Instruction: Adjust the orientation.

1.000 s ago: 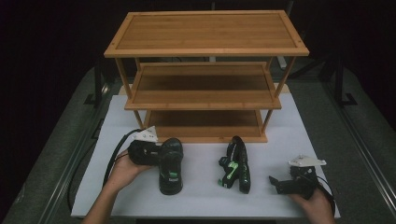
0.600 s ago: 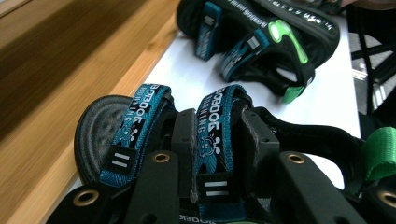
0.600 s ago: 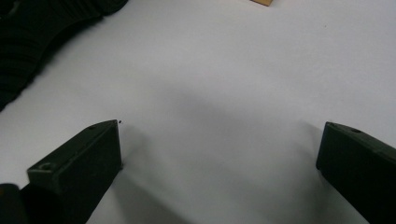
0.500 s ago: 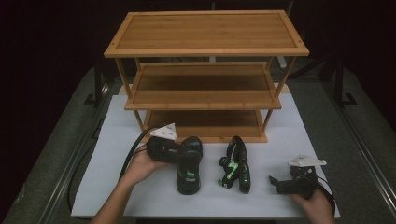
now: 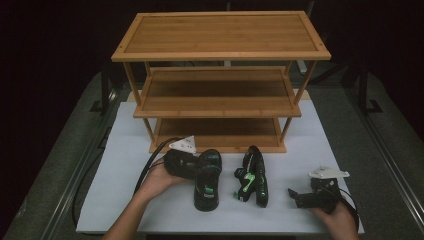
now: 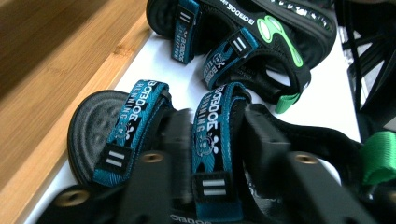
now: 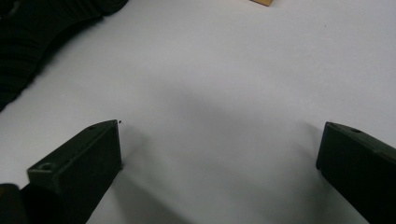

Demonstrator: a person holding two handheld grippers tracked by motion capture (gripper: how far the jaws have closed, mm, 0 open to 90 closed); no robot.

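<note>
Dark recording studio: white table (image 5: pixel 125 150), black surroundings.

A three-tier bamboo rack (image 5: pixel 220 55) stood at the centre and upper half of the high view, its lowest shelf resting on the white worktop (image 5: pixel 125 145). In the left gripper view the rack's pale wooden edge (image 6: pixel 56 84) ran along the left of the frame. Grey floor (image 5: pixel 65 150) flanked the worktop at the left and right, crossed by dark rails (image 5: pixel 385 150), under a black background along the top.
</note>
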